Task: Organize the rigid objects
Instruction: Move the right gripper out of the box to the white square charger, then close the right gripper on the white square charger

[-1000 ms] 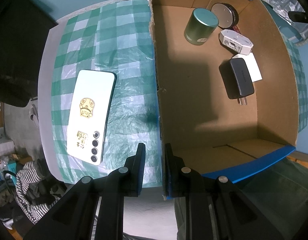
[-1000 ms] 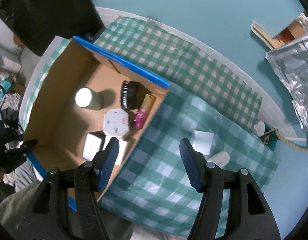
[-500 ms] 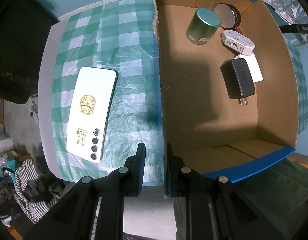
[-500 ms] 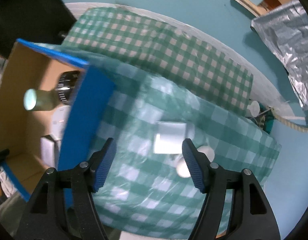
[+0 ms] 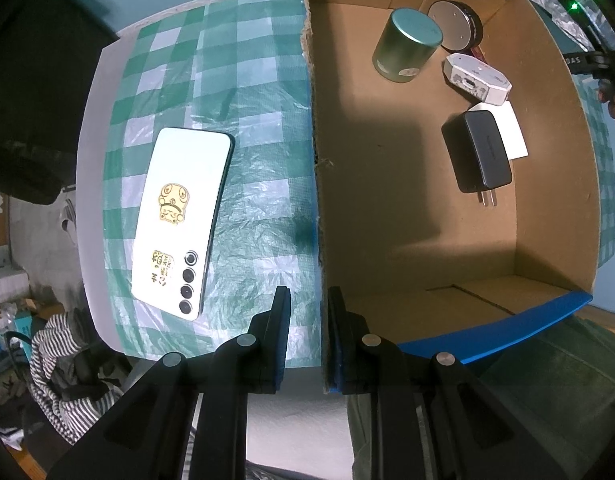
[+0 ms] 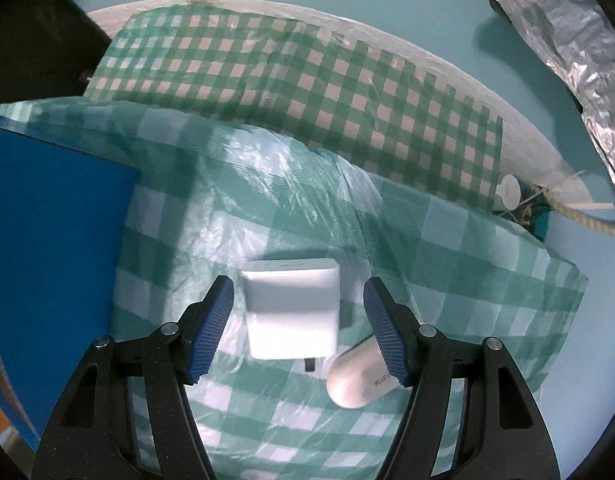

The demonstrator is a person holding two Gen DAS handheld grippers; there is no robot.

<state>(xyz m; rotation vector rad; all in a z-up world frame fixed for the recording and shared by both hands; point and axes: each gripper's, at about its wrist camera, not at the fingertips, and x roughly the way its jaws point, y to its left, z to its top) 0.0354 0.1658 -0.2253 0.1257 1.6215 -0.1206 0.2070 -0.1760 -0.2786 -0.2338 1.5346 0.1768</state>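
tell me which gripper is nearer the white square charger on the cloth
Right. The right gripper is open, its jaws straddling the white charger. The left gripper is shut on the cardboard box wall.

A green-and-white checked cloth (image 5: 243, 92) is covering the counter (image 5: 92, 184), whose pale edge is showing at the left. A white phone (image 5: 179, 220) is lying face down on the cloth, left of an open cardboard box (image 5: 555, 216). In the right wrist view, a white charger (image 6: 293, 312) is lying on the cloth, with a white oval case (image 6: 357, 376) just beside its near right corner.
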